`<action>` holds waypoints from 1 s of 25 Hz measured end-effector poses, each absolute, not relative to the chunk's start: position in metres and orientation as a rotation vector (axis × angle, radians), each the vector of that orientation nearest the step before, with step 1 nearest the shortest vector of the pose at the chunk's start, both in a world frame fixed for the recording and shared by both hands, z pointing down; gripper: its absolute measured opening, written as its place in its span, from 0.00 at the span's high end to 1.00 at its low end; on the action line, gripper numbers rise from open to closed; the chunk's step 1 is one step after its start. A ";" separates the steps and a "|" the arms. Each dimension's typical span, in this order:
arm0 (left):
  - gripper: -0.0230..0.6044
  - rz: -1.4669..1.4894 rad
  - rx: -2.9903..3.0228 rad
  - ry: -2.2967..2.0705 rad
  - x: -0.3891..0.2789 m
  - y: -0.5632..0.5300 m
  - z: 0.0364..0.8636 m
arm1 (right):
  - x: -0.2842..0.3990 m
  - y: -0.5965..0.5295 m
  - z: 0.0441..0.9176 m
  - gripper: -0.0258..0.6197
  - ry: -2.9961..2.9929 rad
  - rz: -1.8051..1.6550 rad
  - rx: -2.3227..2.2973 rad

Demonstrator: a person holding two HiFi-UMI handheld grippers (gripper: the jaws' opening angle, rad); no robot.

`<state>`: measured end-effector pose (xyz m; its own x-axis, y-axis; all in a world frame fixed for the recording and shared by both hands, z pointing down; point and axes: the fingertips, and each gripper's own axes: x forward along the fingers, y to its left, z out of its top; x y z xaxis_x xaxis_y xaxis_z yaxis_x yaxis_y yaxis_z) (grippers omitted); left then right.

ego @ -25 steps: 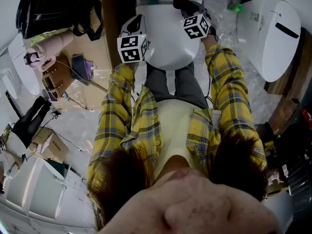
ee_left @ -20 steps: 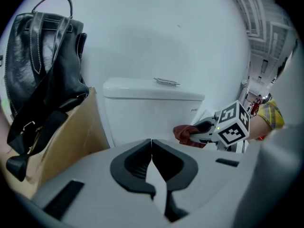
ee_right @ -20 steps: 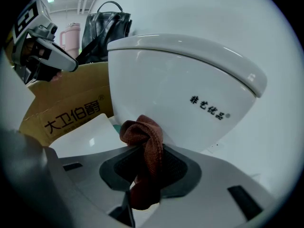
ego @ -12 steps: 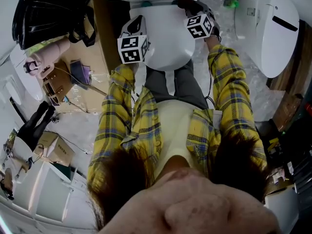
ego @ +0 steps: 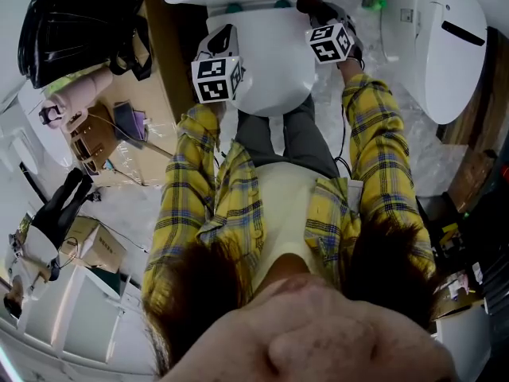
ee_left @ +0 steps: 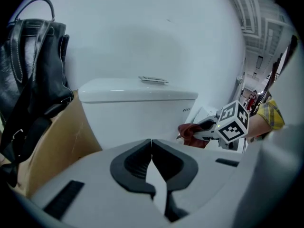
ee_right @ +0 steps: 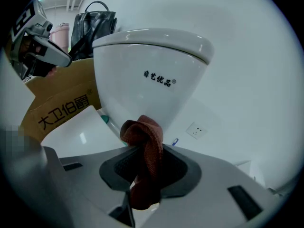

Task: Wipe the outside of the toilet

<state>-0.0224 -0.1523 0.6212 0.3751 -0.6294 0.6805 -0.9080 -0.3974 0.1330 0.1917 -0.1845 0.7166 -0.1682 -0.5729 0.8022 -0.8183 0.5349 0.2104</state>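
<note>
White wall (ee_right: 251,56) behind; brown rag (ee_right: 141,133) is pinched in right hand-held gripper (ee_right: 142,171) near toilet tank (ee_right: 152,70); left hand-held gripper (ee_left: 152,163) is closed, empty. Rag may be dragged loose by wiping friction.

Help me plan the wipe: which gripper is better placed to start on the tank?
Right. The right gripper clamps the brown cloth close to the toilet tank; the left gripper is shut and empty.

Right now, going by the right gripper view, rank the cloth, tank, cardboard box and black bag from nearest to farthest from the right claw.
1. cloth: clamped in the right claw itself.
2. tank: straight ahead, just past the cloth.
3. box: to the left, beside the tank.
4. bag: upper left, beyond the box.
</note>
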 end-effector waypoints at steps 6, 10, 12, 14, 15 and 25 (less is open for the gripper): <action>0.95 0.740 2.151 -1.332 -0.022 -0.152 0.615 | 0.201 -0.175 0.705 0.77 -1.876 0.382 1.201; 0.95 0.725 2.153 -1.344 -0.025 -0.151 0.607 | 0.204 -0.168 0.690 0.77 -1.893 0.394 1.244; 0.95 0.711 2.151 -1.350 -0.027 -0.149 0.602 | 0.203 -0.163 0.682 0.77 -1.904 0.395 1.259; 0.95 0.703 2.151 -1.357 -0.031 -0.146 0.597 | 0.201 -0.160 0.673 0.77 -1.919 0.385 1.269; 0.95 0.700 2.152 -1.362 -0.033 -0.144 0.595 | 0.200 -0.158 0.668 0.77 -1.926 0.379 1.273; 0.95 0.617 2.167 -1.410 -0.050 -0.140 0.558 | 0.188 -0.145 0.618 0.77 -1.974 0.332 1.333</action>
<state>-0.0497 -0.1397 0.5578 0.3680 -0.7073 0.6036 -0.9233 -0.3548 0.1471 0.1876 -0.1449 0.6182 -0.2058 -0.6991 0.6848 -0.8847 0.4321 0.1752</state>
